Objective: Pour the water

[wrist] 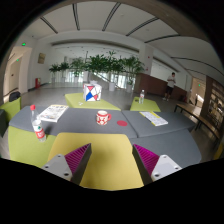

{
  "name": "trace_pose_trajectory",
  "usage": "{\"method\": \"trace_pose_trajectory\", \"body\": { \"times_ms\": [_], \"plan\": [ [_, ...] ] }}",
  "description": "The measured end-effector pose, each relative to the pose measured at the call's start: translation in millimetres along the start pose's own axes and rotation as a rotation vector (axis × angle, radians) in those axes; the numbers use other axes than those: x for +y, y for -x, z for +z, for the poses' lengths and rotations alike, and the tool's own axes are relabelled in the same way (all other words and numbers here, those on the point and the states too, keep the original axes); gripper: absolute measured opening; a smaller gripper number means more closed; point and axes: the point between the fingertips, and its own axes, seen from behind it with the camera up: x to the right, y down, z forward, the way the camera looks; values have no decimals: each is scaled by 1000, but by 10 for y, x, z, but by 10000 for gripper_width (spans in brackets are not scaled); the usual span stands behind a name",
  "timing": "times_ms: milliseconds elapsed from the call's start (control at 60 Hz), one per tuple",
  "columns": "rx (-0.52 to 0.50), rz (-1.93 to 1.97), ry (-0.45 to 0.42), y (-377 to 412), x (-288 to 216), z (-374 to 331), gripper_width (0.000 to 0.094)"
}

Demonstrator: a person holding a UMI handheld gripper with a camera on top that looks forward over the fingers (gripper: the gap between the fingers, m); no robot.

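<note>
I see the claw [112, 160] spread wide, nothing between its two fingers and nothing touching them. The magenta pads [74, 156] face each other across a broad gap, and through that gap a yellow-green table panel [110, 165] shows directly below.

Just ahead of the fingertips the surface changes to a grey tabletop [80, 128]. On it, ahead and slightly to the left of centre, stands a short red-and-white patterned cup [102, 117], upright, well clear of the fingers. A small flat red disc [122, 123] lies on the grey just to the right of the cup, apart from it.

Further to the left, near the table edge, a clear plastic bottle with a red cap and red label [38, 125] stands upright. I cannot tell its fill level. A dark grey flat mat [52, 115] lies just beyond it.

To the right, a pale rectangular sheet or booklet [154, 118] lies flat on the grey.

Beyond the cup, a white box with red and blue markings [92, 93] sits on a farther yellow-green panel. Another small bottle [142, 97] stands off to the right at similar depth.

At the far end, a row of green potted plants [100, 68] lines the hall, and a person [171, 84] stands at right.
</note>
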Motion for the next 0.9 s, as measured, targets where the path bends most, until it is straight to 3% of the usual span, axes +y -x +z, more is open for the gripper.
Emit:
{"method": "trace_pose_trajectory", "body": {
  "times_ms": [300, 700, 900],
  "plan": [
    [-62, -31, 11, 558, 375, 304, 859],
    [-332, -47, 10, 3119, 374, 423, 856],
    [-350, -40, -58, 3984, 87, 1019, 854]
  ]
}}
